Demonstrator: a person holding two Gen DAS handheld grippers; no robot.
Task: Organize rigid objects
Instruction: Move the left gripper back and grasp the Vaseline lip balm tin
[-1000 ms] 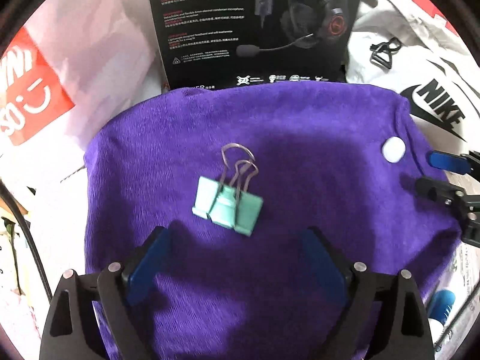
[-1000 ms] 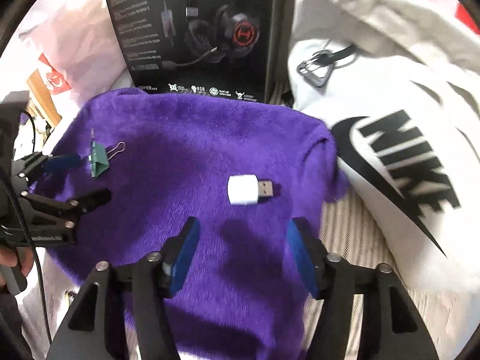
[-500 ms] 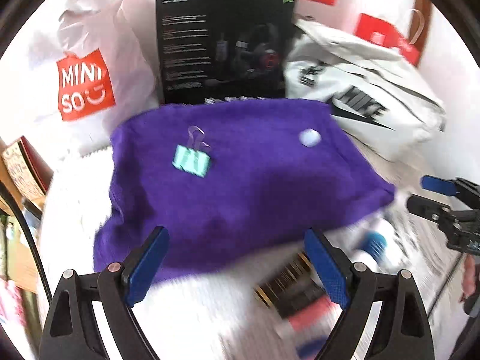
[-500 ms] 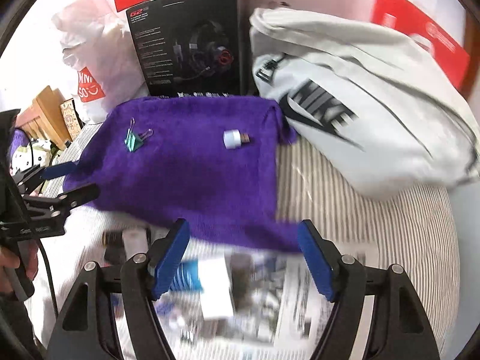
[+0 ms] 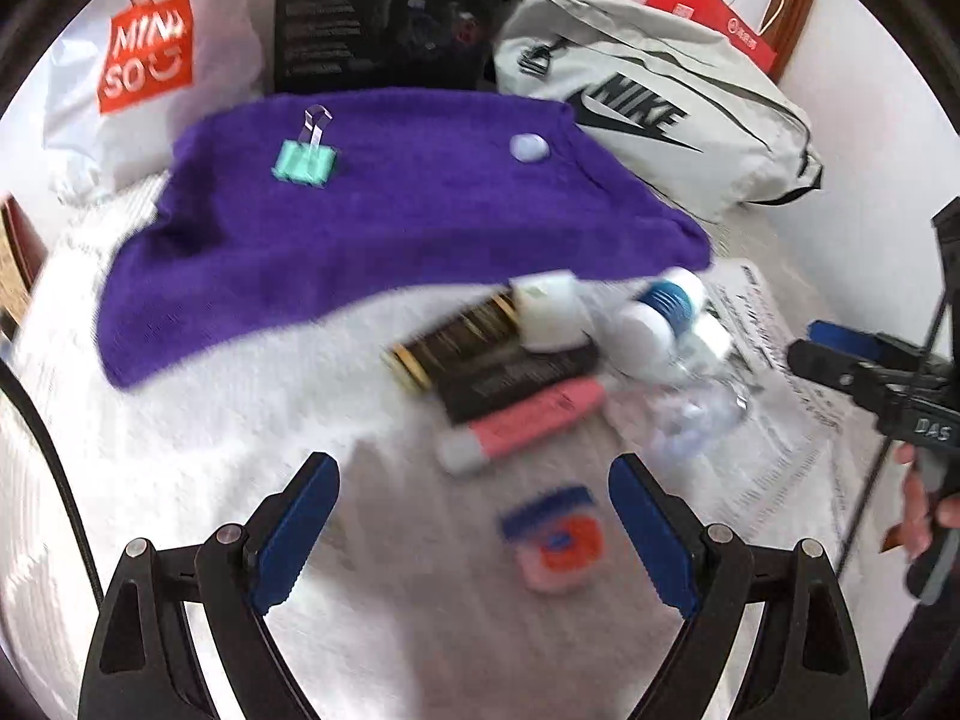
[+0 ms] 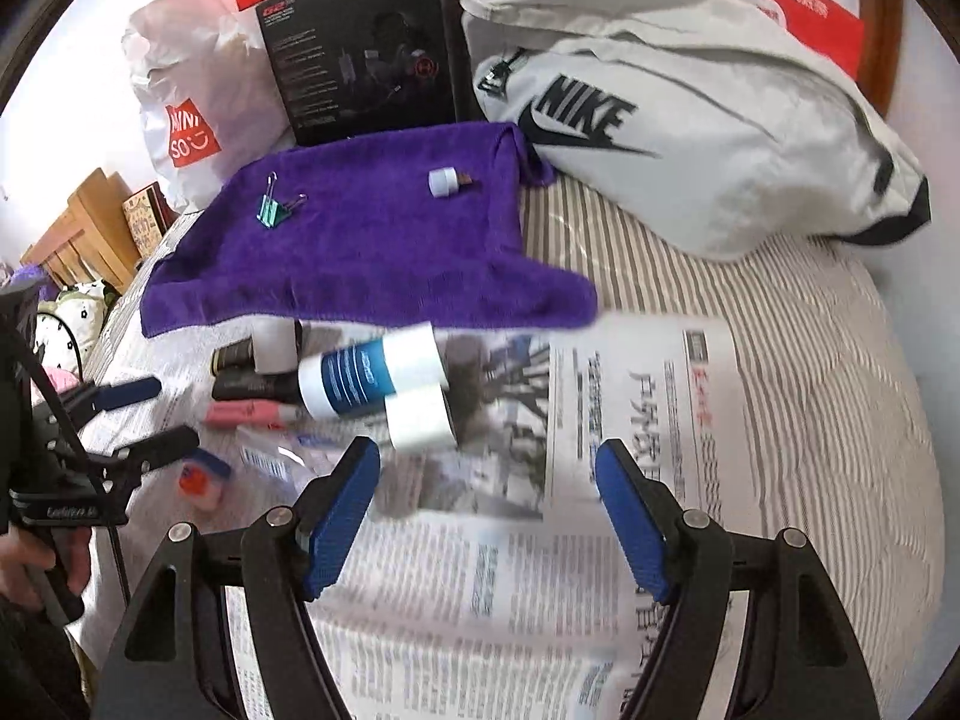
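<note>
A purple towel (image 5: 390, 228) (image 6: 372, 252) lies at the back with a green binder clip (image 5: 303, 162) (image 6: 273, 210) and a white USB adapter (image 5: 529, 147) (image 6: 445, 182) on it. In front lies a pile on newspaper: a blue and white bottle (image 6: 369, 378) (image 5: 654, 324), a pink tube (image 5: 519, 426) (image 6: 252, 413), dark tubes (image 5: 510, 372) and a small orange and blue box (image 5: 561, 543) (image 6: 201, 480). My left gripper (image 5: 474, 534) is open and empty above the small box. My right gripper (image 6: 486, 510) is open and empty over the newspaper (image 6: 600, 480), near the bottle.
A black headset box (image 6: 360, 48), a white Minisо bag (image 5: 150, 54), a grey Nike bag (image 6: 690, 138) and red bags stand behind the towel. The striped bedding (image 6: 810, 360) stretches to the right. Wooden furniture (image 6: 78, 228) is at the far left.
Both grippers have pulled back from the towel toward the front, empty. The pile of bottles and tubes on the newspaper has come into view. The clip and adapter stay on the towel.
</note>
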